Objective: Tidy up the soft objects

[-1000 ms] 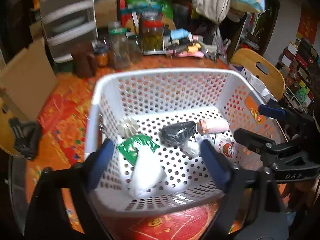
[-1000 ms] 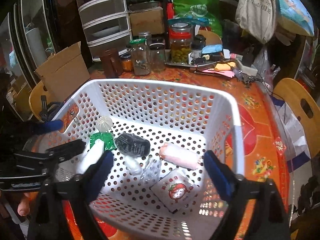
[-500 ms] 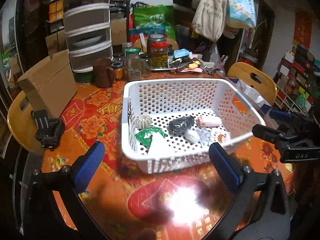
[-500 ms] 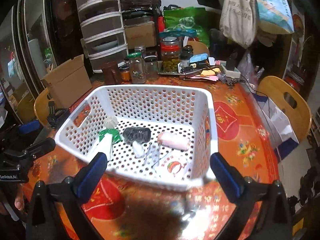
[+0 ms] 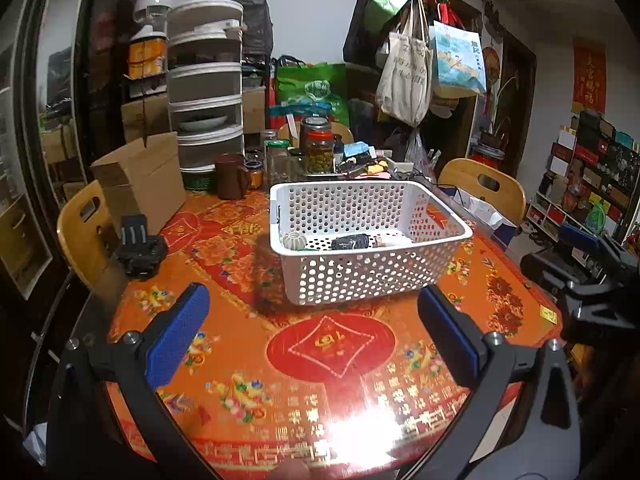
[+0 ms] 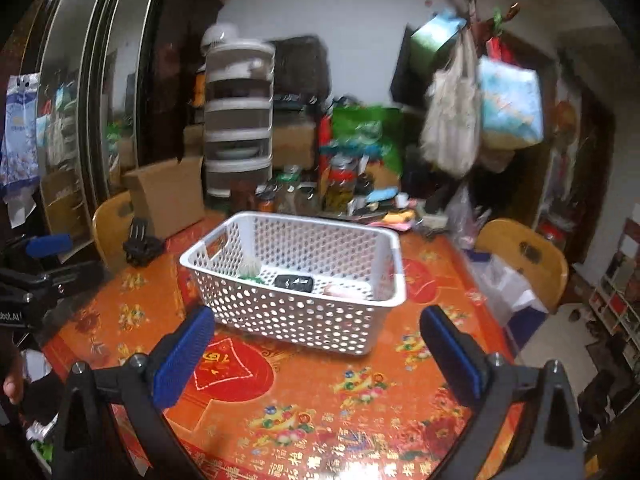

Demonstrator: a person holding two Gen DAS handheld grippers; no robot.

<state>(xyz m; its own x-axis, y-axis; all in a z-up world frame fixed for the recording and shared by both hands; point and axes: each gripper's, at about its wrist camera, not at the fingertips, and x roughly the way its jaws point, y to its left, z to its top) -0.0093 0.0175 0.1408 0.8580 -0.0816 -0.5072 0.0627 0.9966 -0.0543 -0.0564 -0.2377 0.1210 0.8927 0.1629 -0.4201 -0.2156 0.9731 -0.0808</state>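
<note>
A white perforated basket (image 5: 360, 276) (image 6: 296, 316) stands on the orange patterned table (image 5: 328, 360). Inside it I see a ribbed white ball (image 5: 294, 240), a black pouch (image 5: 350, 242) (image 6: 294, 281) and a pink roll (image 5: 394, 240); other items lie hidden below the rim. My left gripper (image 5: 316, 328) is open and empty, well short of the basket's near wall. My right gripper (image 6: 316, 344) is open and empty, also back from the basket. The right gripper shows at the right edge of the left wrist view (image 5: 592, 272).
Jars (image 5: 320, 152) and clutter line the table's far edge. A cardboard box (image 5: 144, 184) and a black clamp (image 5: 140, 248) sit at the left. Wooden chairs (image 5: 480, 184) (image 5: 86, 232) stand at both sides. A drawer tower (image 5: 206, 88) stands behind.
Both grippers have pulled back and up from over the basket to well in front of it, still open and empty. The basket's contents lie as before.
</note>
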